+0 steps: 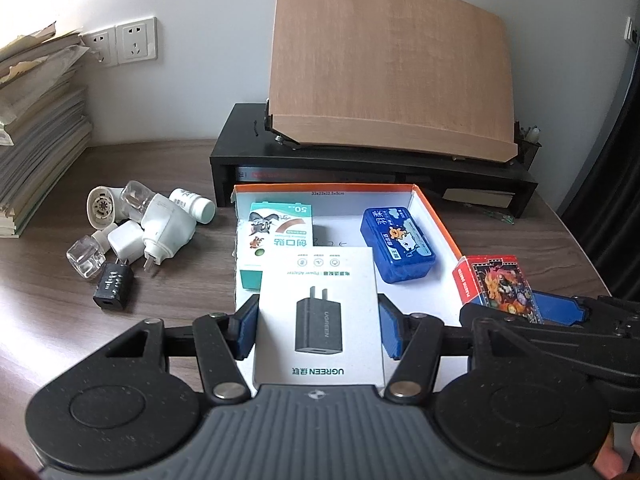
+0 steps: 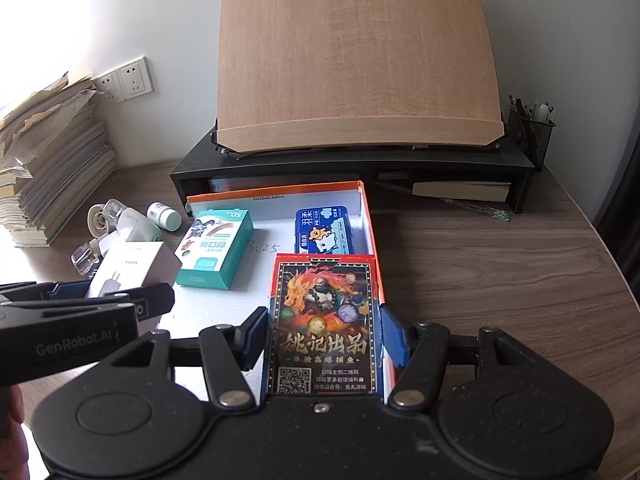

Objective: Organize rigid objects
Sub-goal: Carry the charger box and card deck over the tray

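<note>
My left gripper (image 1: 318, 326) is shut on a white UGREEN charger box (image 1: 318, 316), held over the near left part of the orange-rimmed tray (image 1: 436, 216). My right gripper (image 2: 324, 338) is shut on a red card box with a dragon picture (image 2: 322, 320), held over the tray's (image 2: 370, 232) near right corner. A teal plaster box (image 1: 276, 240) and a blue tin (image 1: 396, 244) lie in the tray; both also show in the right wrist view, the plaster box (image 2: 216, 252) and the tin (image 2: 324, 230). The card box (image 1: 496, 282) and the charger box (image 2: 136, 272) each show in the other view.
Several white plugs, clear cubes, a white bottle (image 1: 192, 204) and a black adapter (image 1: 114, 286) lie on the wooden desk left of the tray. A black monitor riser (image 1: 360, 160) with a wooden board (image 1: 388, 64) stands behind. Paper stacks (image 1: 36, 128) at far left; pen holder (image 2: 530, 136) at right.
</note>
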The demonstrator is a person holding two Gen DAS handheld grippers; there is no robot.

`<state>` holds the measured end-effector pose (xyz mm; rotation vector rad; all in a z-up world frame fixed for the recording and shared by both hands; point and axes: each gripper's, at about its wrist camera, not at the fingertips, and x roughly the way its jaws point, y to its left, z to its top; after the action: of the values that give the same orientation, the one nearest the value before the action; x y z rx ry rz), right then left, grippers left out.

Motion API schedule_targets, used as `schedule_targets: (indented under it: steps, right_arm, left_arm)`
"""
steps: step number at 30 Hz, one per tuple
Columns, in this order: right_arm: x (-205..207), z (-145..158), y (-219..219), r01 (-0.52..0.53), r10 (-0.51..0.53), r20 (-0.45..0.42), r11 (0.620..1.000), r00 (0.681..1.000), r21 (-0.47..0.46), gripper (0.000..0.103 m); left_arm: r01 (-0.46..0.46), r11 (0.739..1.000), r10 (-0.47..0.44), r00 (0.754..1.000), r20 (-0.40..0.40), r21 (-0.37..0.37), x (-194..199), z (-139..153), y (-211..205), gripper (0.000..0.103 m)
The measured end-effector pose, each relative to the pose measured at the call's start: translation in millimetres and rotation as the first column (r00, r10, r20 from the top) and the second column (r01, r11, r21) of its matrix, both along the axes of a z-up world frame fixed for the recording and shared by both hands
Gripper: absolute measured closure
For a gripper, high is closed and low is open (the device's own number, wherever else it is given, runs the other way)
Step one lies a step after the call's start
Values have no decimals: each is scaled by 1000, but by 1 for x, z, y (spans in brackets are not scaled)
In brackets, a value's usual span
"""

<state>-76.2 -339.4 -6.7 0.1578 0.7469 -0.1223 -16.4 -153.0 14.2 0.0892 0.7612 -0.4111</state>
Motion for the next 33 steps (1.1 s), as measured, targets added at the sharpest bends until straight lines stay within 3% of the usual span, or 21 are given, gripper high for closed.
schedule_targets:
  steps: [33]
  right_arm:
    - [2, -2, -3, -12, 12, -9, 1000, 1000, -4, 32]
  left_arm:
    - [-43, 999, 44, 998, -43, 8, 3, -8, -2, 43]
